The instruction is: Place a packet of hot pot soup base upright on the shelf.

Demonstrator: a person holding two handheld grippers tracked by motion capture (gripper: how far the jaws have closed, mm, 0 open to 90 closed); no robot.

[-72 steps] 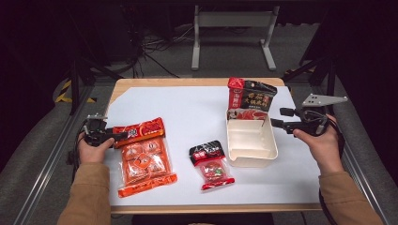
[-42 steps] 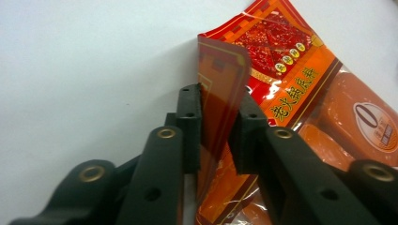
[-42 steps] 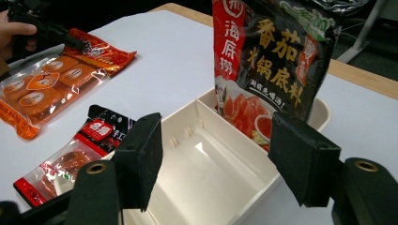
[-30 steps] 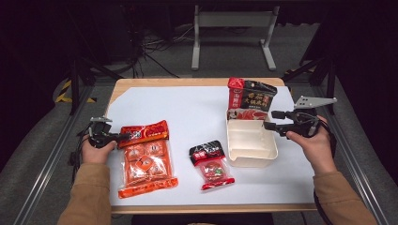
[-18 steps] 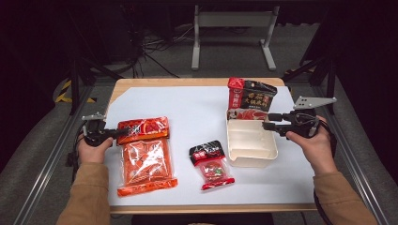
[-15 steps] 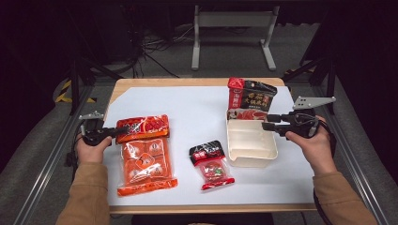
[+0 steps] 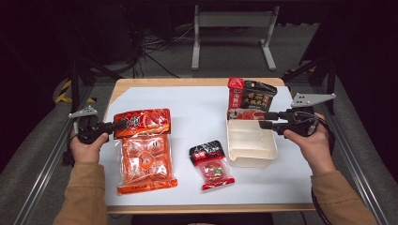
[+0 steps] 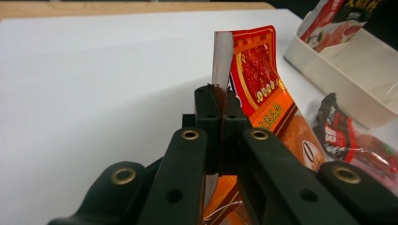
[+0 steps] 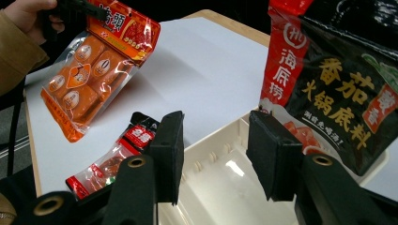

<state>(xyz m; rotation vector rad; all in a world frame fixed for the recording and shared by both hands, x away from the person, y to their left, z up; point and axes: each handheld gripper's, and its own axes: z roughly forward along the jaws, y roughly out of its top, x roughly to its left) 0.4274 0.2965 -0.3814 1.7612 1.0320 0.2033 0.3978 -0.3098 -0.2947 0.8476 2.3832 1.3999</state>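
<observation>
My left tool is clamping its jaws on the top edge of the large orange-red plastic pouch of wrapped blocks, which is hanging tilted, its near end resting on the white surface at the left. In the left gripper view the pouch's edge is standing between the closed jaws. My right tool is hovering half open over the far rim of the cream rectangular plastic tub on the right, gripping nothing; its jaws have just been narrowing. A black-and-red sauce bag is leaning at the tub's far end. A small red-and-black sachet is lying between pouch and tub.
</observation>
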